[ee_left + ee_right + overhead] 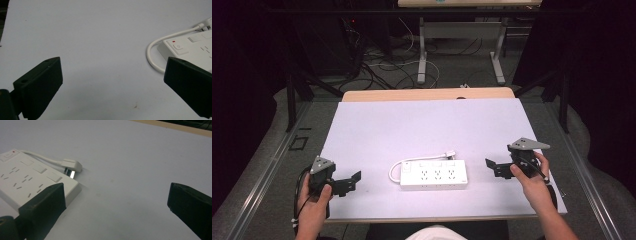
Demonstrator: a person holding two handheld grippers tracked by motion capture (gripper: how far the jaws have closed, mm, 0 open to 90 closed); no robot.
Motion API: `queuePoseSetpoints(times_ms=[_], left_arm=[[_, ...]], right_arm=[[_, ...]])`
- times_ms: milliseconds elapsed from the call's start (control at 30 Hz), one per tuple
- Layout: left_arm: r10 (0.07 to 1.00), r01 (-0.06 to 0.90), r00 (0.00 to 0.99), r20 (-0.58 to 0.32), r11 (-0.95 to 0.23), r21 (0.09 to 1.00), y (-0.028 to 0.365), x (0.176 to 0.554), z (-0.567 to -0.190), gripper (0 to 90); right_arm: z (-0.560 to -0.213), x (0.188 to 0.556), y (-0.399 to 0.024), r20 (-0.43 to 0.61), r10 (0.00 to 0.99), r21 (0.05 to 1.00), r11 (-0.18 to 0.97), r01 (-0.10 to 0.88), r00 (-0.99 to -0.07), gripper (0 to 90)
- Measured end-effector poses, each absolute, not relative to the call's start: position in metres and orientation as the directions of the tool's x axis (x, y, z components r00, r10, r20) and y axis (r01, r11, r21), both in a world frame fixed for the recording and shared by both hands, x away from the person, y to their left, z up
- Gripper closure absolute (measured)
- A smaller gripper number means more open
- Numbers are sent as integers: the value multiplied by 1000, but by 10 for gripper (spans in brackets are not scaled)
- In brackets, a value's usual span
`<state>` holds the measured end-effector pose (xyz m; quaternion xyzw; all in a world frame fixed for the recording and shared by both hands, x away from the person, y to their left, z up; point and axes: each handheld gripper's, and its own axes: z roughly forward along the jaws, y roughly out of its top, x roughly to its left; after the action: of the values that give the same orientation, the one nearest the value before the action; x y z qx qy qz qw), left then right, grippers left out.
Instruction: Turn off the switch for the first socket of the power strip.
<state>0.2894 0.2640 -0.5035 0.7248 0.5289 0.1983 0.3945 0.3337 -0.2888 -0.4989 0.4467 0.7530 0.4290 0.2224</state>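
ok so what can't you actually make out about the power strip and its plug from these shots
- Power strip: in the left gripper view its far end runs off the right edge and the right-hand jaw covers its near corner; the right gripper view cuts it at the left edge.
- Switch: whether it is on can't be told; in the high view it is too small.
- Plug: its prongs are partly tucked under the body, so their count is unclear.

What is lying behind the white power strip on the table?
Behind the power strip lies its own white cable, looping to the plug. The table surface under the strip is covered.
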Motion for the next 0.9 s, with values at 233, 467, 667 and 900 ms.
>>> queuePoseSetpoints(times_ms=[233, 467, 667, 900], left_arm=[[923, 610, 363, -129, -130, 782, 264, 290, -504, 18], [922, 610, 362, -135, -125, 782, 264, 292, -504, 18], [923, 615, 359, -134, -127, 778, 265, 293, -505, 18], [925, 623, 355, -138, -124, 773, 265, 295, -509, 18]], right_arm=[[-509, 336, -306, 44, 896, 839, 208, 503, -442, 12], [-519, 337, -320, 24, 923, 837, 191, 513, -383, 12], [-522, 336, -333, 31, 940, 840, 160, 518, -341, 12], [-530, 335, -340, 48, 947, 837, 135, 531, -317, 12]])
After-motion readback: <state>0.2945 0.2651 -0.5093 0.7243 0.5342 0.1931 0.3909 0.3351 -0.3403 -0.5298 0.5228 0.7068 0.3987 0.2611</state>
